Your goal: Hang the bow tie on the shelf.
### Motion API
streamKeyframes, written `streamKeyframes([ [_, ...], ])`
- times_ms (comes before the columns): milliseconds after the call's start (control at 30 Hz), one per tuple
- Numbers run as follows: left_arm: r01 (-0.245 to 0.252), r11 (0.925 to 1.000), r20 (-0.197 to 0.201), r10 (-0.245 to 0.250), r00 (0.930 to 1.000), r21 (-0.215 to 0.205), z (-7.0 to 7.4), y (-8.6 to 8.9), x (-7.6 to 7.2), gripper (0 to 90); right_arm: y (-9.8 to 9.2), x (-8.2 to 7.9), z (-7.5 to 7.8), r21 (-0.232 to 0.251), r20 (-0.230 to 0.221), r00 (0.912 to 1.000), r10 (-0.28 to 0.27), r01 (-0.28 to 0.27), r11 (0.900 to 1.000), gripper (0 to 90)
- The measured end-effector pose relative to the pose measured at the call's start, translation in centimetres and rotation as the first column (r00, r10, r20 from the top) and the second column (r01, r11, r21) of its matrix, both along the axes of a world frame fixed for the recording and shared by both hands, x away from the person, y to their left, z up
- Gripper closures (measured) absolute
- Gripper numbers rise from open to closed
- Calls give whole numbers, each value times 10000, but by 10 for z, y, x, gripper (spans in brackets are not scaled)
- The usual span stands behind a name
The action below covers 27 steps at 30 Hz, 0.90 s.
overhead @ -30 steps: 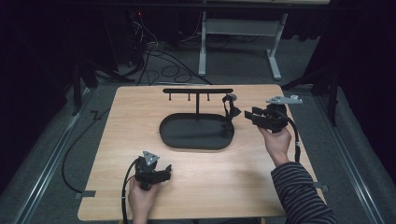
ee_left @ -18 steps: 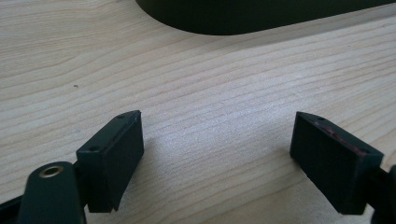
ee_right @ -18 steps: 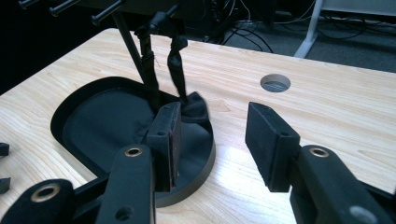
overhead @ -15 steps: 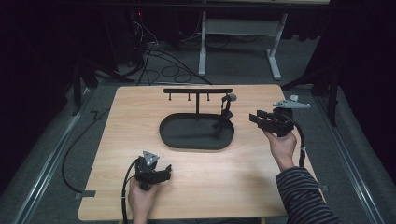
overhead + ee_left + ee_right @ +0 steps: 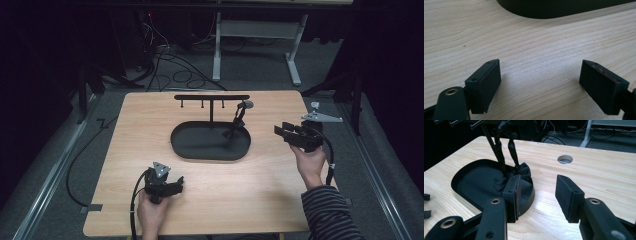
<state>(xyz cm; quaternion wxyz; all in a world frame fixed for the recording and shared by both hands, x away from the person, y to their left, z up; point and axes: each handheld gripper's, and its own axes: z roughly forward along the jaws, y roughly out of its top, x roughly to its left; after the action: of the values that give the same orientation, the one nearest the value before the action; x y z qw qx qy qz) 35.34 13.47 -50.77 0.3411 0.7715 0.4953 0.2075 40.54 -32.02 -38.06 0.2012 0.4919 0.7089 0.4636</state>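
A black oval tray [image 5: 192, 150] with a T-shaped rack [image 5: 211, 97] stands mid-table. A black bow tie on its strap [image 5: 237, 120] hangs from the rack's right end, and the bow rests in the tray [image 5: 461, 177]; the bow tie [image 5: 521, 171] lies just inside the rim. My right gripper [image 5: 286, 132] is held right of the tray, apart from the tie, open, with bare table between its jaws [image 5: 537, 182]. My left gripper [image 5: 176, 184] rests near the front edge, open over bare wood [image 5: 540, 67], with the tray's rim [image 5: 549, 10] ahead.
The wooden table [image 5: 150, 125] has a round cable hole [image 5: 565, 159] beyond the tray. Cables and a white desk frame [image 5: 255, 30] stand on the floor behind. Bare wood lies to the left of the tray and in front of it.
My right gripper has drawn away from the hanging tie, moving right and a little toward the person. The tie stays on the rack. The left gripper has not moved.
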Motion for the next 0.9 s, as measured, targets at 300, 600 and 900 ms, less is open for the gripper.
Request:
streamKeyframes([
  [300,-7,10000,-2,7,10000,-4,0,0,0,178,-11,-10,-4,135,18,9998,-176,175,9998,577],
  [600,-2,10000,2,2,10000,-3,0,0,0,178,-20,-20,-7,234,42,9995,-314,313,9992,579],
  [900,-5,10000,1,5,10000,0,0,0,0,178,-26,-28,-10,364,99,9991,-411,407,9985,579],
])
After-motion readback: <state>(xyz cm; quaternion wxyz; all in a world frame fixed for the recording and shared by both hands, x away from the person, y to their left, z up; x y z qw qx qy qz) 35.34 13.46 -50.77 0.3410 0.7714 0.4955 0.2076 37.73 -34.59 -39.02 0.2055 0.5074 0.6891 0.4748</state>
